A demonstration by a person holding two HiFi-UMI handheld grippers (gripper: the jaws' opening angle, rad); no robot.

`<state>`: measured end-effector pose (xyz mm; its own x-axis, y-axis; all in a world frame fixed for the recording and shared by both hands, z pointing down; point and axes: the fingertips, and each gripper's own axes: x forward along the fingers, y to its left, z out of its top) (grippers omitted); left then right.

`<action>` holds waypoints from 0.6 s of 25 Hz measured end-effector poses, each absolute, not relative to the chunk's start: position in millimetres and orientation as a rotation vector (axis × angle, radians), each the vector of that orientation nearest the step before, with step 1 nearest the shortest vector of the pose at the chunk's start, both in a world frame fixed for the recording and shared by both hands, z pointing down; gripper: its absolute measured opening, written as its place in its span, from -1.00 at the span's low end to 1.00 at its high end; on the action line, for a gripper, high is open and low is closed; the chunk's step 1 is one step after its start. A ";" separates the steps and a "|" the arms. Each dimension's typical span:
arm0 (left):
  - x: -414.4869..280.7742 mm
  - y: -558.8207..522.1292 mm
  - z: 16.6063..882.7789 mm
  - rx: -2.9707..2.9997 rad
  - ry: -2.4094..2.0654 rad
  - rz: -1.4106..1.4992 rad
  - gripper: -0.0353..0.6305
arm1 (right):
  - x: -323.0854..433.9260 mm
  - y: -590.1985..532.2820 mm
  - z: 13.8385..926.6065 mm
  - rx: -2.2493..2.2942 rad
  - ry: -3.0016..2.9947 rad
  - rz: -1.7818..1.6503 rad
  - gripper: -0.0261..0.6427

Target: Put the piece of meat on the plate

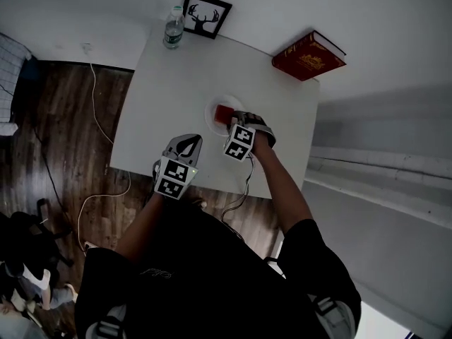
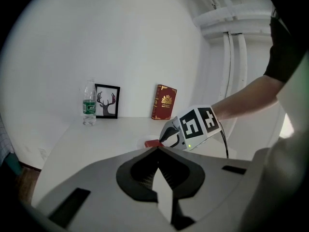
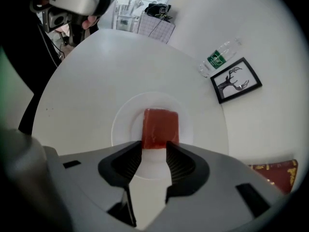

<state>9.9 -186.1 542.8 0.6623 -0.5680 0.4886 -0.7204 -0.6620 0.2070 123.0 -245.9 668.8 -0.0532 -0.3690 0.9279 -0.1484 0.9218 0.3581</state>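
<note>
The red block of meat (image 3: pixel 161 128) lies flat on the small white plate (image 3: pixel 125 124) in the middle of the white table; the meat (image 1: pixel 223 113) and the plate (image 1: pixel 212 111) also show in the head view. My right gripper (image 3: pixel 153 149) points steeply down over the plate with its jaws open. The near end of the meat sits at the fingertips, and the pads stand clear of it. My left gripper (image 2: pixel 157 151) hangs over the table's near edge, shut on nothing. Past its tips I see the right gripper (image 2: pixel 170 135) and a sliver of the meat (image 2: pixel 152 143).
A water bottle (image 1: pixel 173 27) and a framed deer picture (image 1: pixel 205 15) stand at the table's far edge. A red book (image 1: pixel 308 55) stands at the far right corner. A white cable (image 1: pixel 99 189) trails over the wood floor at the left, and a wall rises on the right.
</note>
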 end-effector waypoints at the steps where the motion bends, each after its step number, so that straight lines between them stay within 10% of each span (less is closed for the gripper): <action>1: 10.2 -184.3 540.8 2.490 -1.017 0.542 -0.89 | 121.4 -246.4 668.4 0.406 -1.638 -0.175 -0.41; 15: 28.1 -182.9 497.5 2.448 -1.210 0.416 -0.89 | 119.5 -210.1 501.8 1.375 -2.166 -0.033 -0.85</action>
